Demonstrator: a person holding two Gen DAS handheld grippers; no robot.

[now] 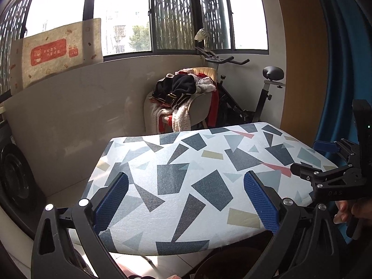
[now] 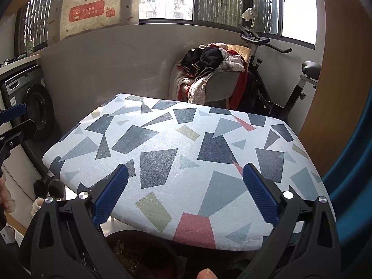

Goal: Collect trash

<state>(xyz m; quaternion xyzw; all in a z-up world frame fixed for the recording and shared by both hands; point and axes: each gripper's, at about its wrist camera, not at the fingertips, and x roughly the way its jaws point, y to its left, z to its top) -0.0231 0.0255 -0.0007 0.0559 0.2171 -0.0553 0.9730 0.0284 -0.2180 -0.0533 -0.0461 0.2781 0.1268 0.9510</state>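
both grippers wide open and holding nothing, left gripper (image 1: pixel 186 197) and right gripper (image 2: pixel 185 191) hovering over the patterned counter (image 2: pixel 162 144), no trash spotted anywhere, chair piled with clothes (image 1: pixel 183 97) straight ahead

White board cover (image 1: pixel 186 174), grey-blue, pink, olive shards; blue claw pads (image 2: pixel 111 197).

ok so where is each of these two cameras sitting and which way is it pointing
Left wrist: sits on the left gripper, facing forward over the patterned board; its own open blue fingers show, plus the right gripper at right.
Right wrist: sits on the right gripper, facing the same board; its open fingers show, the left gripper at left.
Shared: board, chair piled with clothes, exercise bike, windows.
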